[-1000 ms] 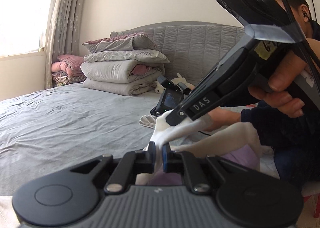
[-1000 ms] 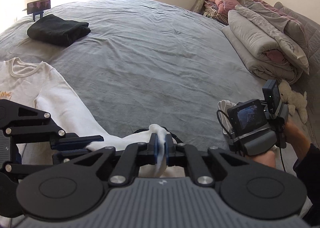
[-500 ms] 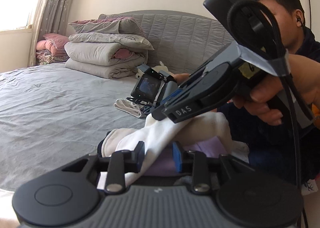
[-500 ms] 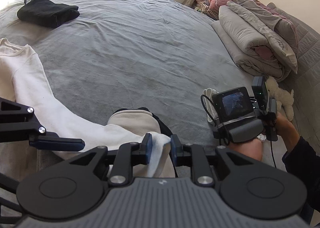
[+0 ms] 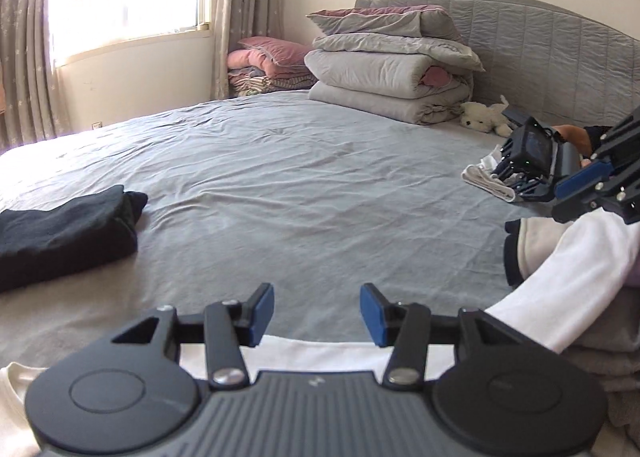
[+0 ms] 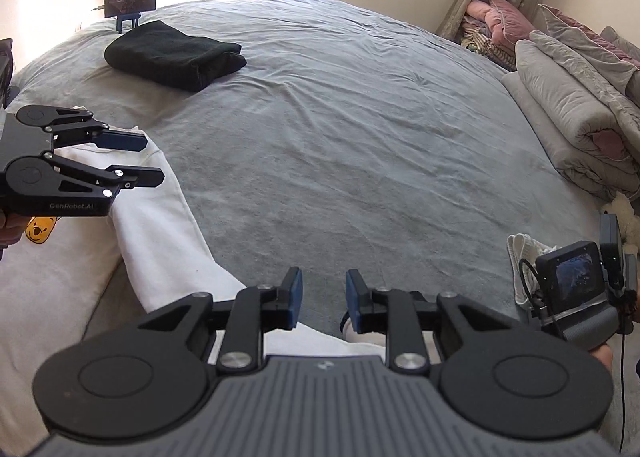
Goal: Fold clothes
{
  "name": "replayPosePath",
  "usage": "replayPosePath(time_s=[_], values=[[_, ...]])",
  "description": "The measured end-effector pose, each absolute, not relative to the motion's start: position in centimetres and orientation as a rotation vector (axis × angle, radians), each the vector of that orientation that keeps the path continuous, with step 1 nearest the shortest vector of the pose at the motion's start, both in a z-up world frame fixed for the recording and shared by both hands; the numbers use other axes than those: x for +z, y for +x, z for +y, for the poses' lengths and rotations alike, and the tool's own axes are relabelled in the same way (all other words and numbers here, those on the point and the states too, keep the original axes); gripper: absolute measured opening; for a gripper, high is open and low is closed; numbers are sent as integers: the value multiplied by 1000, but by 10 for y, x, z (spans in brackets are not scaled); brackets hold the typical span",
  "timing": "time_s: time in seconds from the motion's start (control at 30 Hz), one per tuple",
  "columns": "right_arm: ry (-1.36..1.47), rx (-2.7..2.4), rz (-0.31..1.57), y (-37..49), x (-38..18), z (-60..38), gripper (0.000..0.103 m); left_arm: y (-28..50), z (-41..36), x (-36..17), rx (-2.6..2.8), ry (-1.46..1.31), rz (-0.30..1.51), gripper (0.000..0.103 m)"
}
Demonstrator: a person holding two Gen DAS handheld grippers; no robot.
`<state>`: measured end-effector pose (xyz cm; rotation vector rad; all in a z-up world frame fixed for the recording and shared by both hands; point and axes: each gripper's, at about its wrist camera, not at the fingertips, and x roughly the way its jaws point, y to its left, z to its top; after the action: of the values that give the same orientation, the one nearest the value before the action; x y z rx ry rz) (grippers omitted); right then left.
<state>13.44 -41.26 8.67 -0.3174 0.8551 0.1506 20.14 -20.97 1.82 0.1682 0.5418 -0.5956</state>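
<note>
A white sweatshirt point(image 6: 60, 277) with a yellow bear print lies flat on the grey bed point(image 6: 360, 137) at the near left. Its long sleeve point(image 6: 160, 225) runs along the bed to under my right gripper point(image 6: 323, 297), which is open with nothing between its pads. In the left wrist view the sweatshirt's edge point(image 5: 320, 353) lies just below my left gripper point(image 5: 317, 313), open and empty, and the sleeve point(image 5: 560, 277) curves away to the right. The left gripper point(image 6: 150, 160) hovers over the shoulder area. The right gripper point(image 5: 568, 197) shows above the sleeve end.
A folded black garment point(image 6: 172, 55) lies at the far left, with a phone on a stand point(image 6: 130, 3) behind it. Stacked quilts point(image 5: 392, 69) and a plush toy point(image 5: 484, 119) sit by the headboard. A hand-held camera device point(image 6: 576, 289) and a white cloth point(image 6: 524, 257) are at the right.
Both grippers were shut on the sleeve's end and have opened and let it go. The sleeve now lies on the bed. My left gripper has swung left, over the sweatshirt's body.
</note>
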Motion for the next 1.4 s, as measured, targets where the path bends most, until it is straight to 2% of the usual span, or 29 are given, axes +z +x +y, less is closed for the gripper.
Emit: replayPosePath(time_s=[0.47,0.77,0.87,0.93,0.97,1.0,1.07,1.2,1.4], values=[[-319,332,993,209,19,-326,27,271,-142,-26,-415,159,630,51],[-310,338,1030,227,-14,-307,27,280,-140,-42,-453,140,641,48],[-332,350,1030,226,-15,-302,26,279,-143,-43,-442,154,629,35],[-357,365,1033,225,-17,-296,15,278,-145,-43,-432,164,621,13],[-375,362,1030,223,-18,-293,11,278,-144,-43,-420,165,613,8],[-401,349,1019,222,-18,-289,6,278,-141,-42,-414,151,608,6],[-450,322,993,219,-17,-282,3,276,-135,-39,-394,122,572,6],[-496,238,874,219,-4,-282,2,278,-133,-33,-347,93,512,6],[-495,206,929,239,-18,-282,2,295,-145,-49,-294,138,584,8]])
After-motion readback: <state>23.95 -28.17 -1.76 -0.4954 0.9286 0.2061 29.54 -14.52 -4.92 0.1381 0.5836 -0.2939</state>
